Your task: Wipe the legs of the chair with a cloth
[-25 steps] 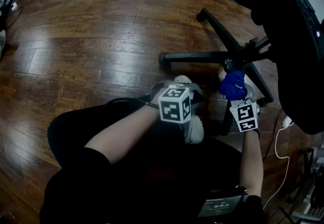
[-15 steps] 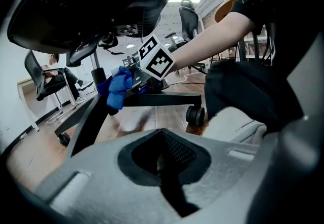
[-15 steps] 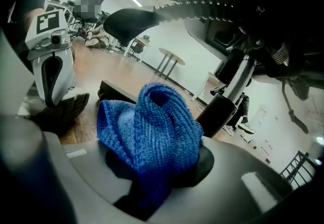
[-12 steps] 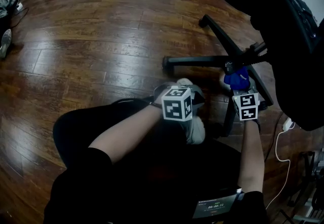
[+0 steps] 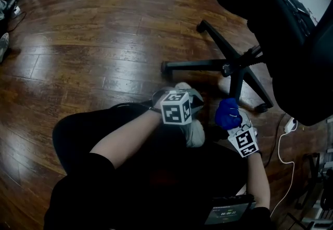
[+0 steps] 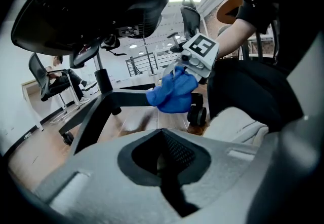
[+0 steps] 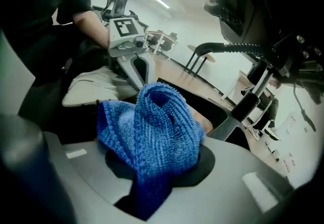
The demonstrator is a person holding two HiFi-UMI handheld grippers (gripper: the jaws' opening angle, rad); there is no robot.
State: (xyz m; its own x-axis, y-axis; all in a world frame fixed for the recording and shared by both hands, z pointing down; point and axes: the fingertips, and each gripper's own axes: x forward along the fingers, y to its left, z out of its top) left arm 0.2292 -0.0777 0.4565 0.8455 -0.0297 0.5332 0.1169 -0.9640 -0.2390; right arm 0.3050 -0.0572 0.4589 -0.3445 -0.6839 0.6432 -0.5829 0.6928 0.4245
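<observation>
A black office chair stands at the upper right with its star base [image 5: 235, 65] on the wood floor. My right gripper [image 5: 231, 122] is shut on a bunched blue cloth [image 5: 227, 113] [image 7: 152, 132] near the outer end of the chair leg [image 5: 234, 91] that points toward me. From the left gripper view the blue cloth [image 6: 173, 92] hangs just beside a caster [image 6: 197, 115]. My left gripper [image 5: 183, 100] is shut with nothing in it, low over a pale shoe, left of the cloth. In the left gripper view its jaws meet in a closed seam.
The chair's dark seat and backrest [image 5: 281, 31] overhang the base at the right. A pale shoe [image 5: 194, 131] lies under my left gripper. A white cable [image 5: 280, 151] runs over the floor at the right edge. Bare wood floor [image 5: 93, 41] spreads to the left and beyond.
My right gripper has drawn the blue cloth back along the near chair leg, from the hub toward me and downward. The left gripper has stayed in place.
</observation>
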